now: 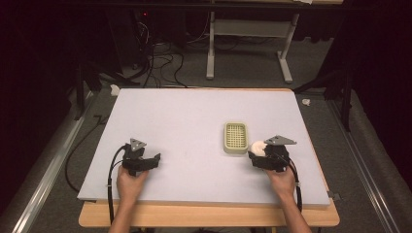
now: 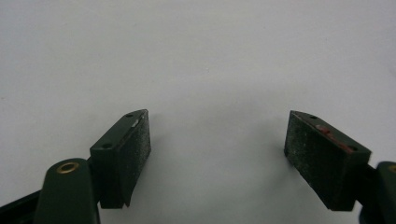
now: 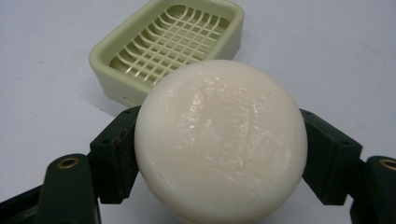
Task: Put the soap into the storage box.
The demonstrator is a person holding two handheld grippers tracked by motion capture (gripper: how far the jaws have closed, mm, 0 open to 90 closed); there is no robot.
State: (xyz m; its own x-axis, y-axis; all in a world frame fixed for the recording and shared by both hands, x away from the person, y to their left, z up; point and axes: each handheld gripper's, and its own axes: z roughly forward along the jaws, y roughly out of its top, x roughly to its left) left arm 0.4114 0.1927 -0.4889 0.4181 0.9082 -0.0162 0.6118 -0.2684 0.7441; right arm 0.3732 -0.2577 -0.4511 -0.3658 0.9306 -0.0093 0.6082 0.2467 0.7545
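Observation:
A round cream bar of soap [image 3: 220,140] sits between the two black jaws of my right gripper [image 3: 219,154], which is shut on it. Seen from the high view, the soap [image 1: 256,147] and the right gripper [image 1: 260,156] are near the table's front right, just right of and slightly nearer than a pale green soap dish [image 1: 236,138]. The soap dish [image 3: 170,42] has a grid insert and nothing lies in it. My left gripper [image 1: 154,159] rests at the front left; its pads [image 2: 128,156] stand wide apart over bare table, open.
A white mat [image 1: 194,121] covers the wooden table [image 1: 209,216]. Black cables [image 1: 114,170] trail from both grippers off the front edge. Beyond the table's far edge are a grey stand [image 1: 248,43] and tangled floor cables [image 1: 155,58].

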